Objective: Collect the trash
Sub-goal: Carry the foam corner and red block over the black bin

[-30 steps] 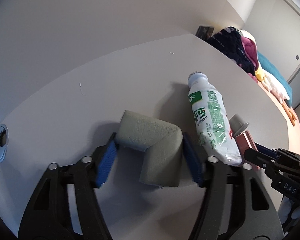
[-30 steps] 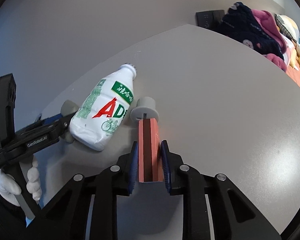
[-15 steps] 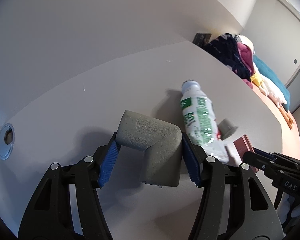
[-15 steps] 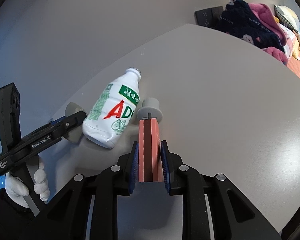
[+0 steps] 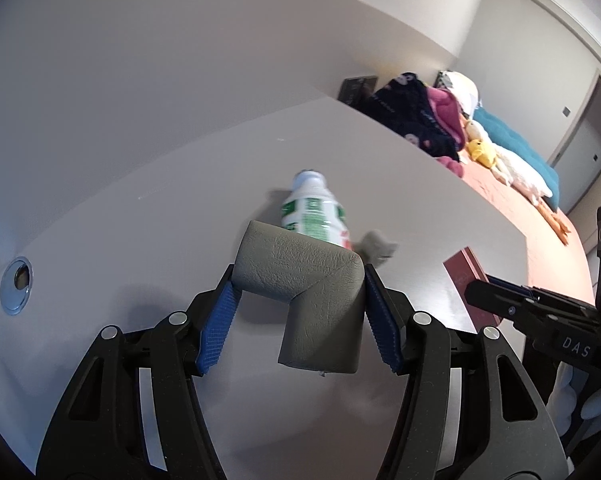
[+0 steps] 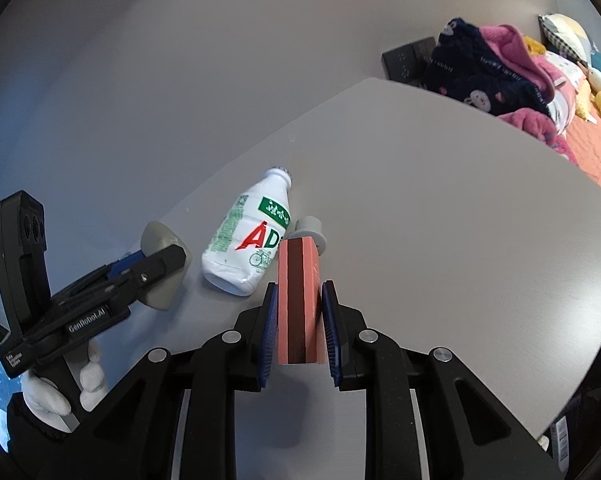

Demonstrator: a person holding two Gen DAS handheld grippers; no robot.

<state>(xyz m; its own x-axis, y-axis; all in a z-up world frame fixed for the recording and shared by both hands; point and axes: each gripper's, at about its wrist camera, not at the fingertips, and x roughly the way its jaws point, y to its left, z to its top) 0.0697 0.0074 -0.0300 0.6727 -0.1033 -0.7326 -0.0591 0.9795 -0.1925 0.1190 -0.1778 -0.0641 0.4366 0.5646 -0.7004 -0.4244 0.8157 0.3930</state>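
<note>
- Fingers of my left gripper clamp a grey L-shaped foam corner guard, blue pads on both of its sides, held above the grey tabletop.
- Narrow-set, my right gripper pinches a salmon-pink box with a dark stripe.
- Between the two loads, a white plastic bottle lies on its side beside a small grey cap; its label reads a red "AD" under a green patch.
- Right view alone shows "GenRobot.AI" on the left gripper and a white-gloved hand.
- Left view alone shows a round metal grommet and "DAS" on the right gripper.
- Beyond the table's bare far side, heaped clothes and plush toys crowd its edge.
</note>
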